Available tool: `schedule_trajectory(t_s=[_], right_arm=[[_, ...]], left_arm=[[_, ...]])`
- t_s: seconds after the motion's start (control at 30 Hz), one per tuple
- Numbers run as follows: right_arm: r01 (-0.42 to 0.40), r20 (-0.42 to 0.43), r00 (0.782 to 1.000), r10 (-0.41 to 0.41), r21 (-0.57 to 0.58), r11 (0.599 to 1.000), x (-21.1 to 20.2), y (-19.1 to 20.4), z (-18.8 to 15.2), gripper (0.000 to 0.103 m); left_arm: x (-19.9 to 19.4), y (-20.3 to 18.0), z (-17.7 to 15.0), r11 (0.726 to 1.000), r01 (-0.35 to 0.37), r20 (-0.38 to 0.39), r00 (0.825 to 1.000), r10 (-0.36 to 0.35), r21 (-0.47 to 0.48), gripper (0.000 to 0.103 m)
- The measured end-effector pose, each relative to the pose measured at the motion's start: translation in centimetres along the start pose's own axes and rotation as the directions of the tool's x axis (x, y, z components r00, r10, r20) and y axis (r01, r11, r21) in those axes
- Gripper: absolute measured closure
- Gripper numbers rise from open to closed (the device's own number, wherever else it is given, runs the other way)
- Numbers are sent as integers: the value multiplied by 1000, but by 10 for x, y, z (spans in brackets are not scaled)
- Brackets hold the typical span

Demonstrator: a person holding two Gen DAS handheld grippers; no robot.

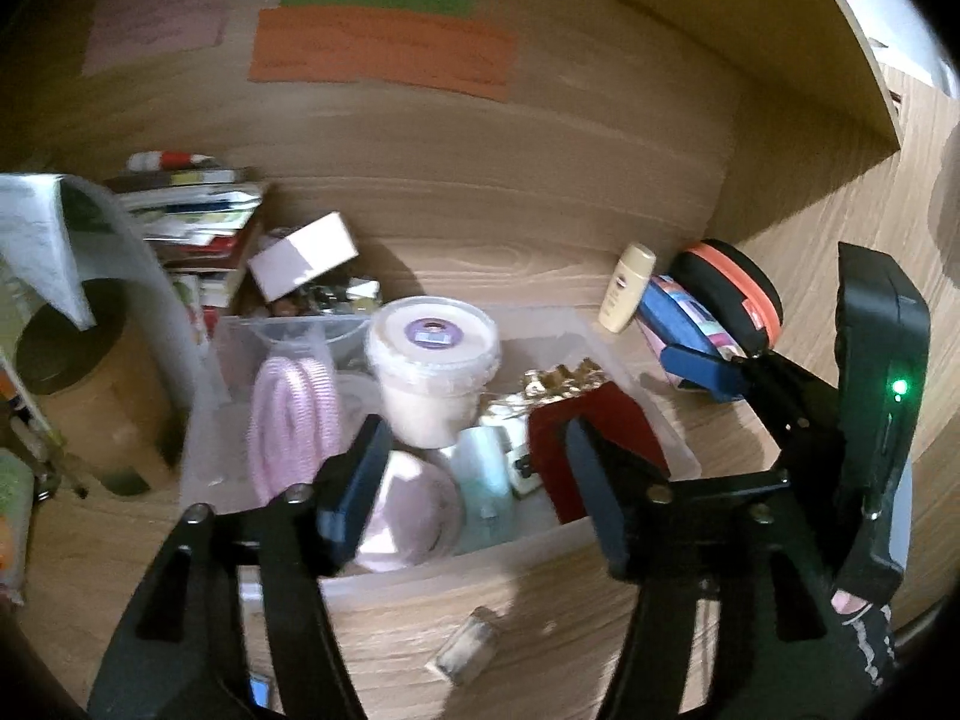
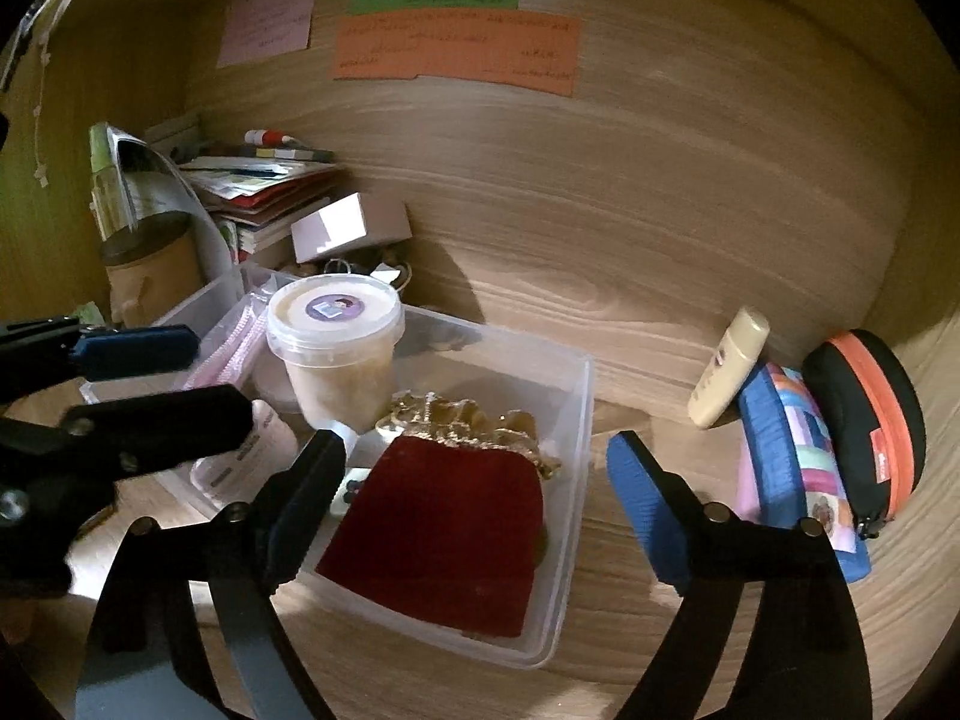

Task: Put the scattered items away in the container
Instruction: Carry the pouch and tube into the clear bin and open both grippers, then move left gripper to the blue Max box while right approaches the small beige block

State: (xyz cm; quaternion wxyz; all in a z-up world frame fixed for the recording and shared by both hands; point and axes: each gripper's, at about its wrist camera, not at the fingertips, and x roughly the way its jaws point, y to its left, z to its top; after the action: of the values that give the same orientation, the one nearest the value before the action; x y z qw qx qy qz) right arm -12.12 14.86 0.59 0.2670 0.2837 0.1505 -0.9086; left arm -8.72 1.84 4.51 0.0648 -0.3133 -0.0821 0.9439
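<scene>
Both the left gripper [image 1: 474, 486] and the right gripper [image 2: 474, 480] hover with fingers spread, gripping nothing, over the clear container [image 2: 576, 420] on the bench [image 2: 630, 630]. The red pouch [image 2: 444, 534] lies inside it, partly hiding smaller items. A blurred small jar, perhaps glass [image 1: 468, 645], lies outside near the container's front wall.

— What's between the spread fingers?
— One clear container [image 2: 579, 414], one lidded tub [image 2: 333, 354], one red pouch [image 2: 444, 534].
— Beyond the right finger?
— One lotion bottle [image 2: 729, 366], two zip cases [image 2: 798, 450].
</scene>
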Motion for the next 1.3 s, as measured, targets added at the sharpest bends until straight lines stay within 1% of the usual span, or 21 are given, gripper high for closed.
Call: schedule_trajectory(t_s=[0.03,0.13,0.23,0.37,0.6,0.83,1.03,1.1,1.17,1.3], right_arm=[[-7,-3,1000,7,-3,1000,0,1,0,11],[-10,9,1000,10,-4,1000,-5,3,0,6],[-32,20,999,32,-6,999,-9,5,0,5],[-36,22,999,37,-19,999,-11,10,1,5],[-65,19,998,65,-25,998,-19,18,4,5],[-58,28,998,60,-50,997,-39,31,-2,5],[-72,18,997,74,-75,995,-53,46,-13,5],[-87,11,996,88,-75,993,-57,51,-17,5],[-86,-2,996,86,-72,994,-60,55,-22,5],[-97,-31,995,94,-85,992,-62,65,-31,5]], left_arm=[[-4,3,-1,1000,-12,8,1000,12,-4,31],[-11,11,-6,999,-39,10,999,39,-13,30],[-15,23,-13,998,-61,-10,998,61,-32,24],[-25,36,-25,994,-101,-18,995,100,-43,21],[-43,48,-44,988,-155,-28,988,154,-25,20],[-52,59,-60,984,-179,-62,982,177,-17,20],[-53,69,-76,982,-187,-114,976,185,-4,20],[-53,72,-82,985,-172,-141,975,170,-8,20],[-52,72,-88,987,-162,-165,973,159,-3,20],[-55,70,-100,984,-174,-172,969,177,35,20]])
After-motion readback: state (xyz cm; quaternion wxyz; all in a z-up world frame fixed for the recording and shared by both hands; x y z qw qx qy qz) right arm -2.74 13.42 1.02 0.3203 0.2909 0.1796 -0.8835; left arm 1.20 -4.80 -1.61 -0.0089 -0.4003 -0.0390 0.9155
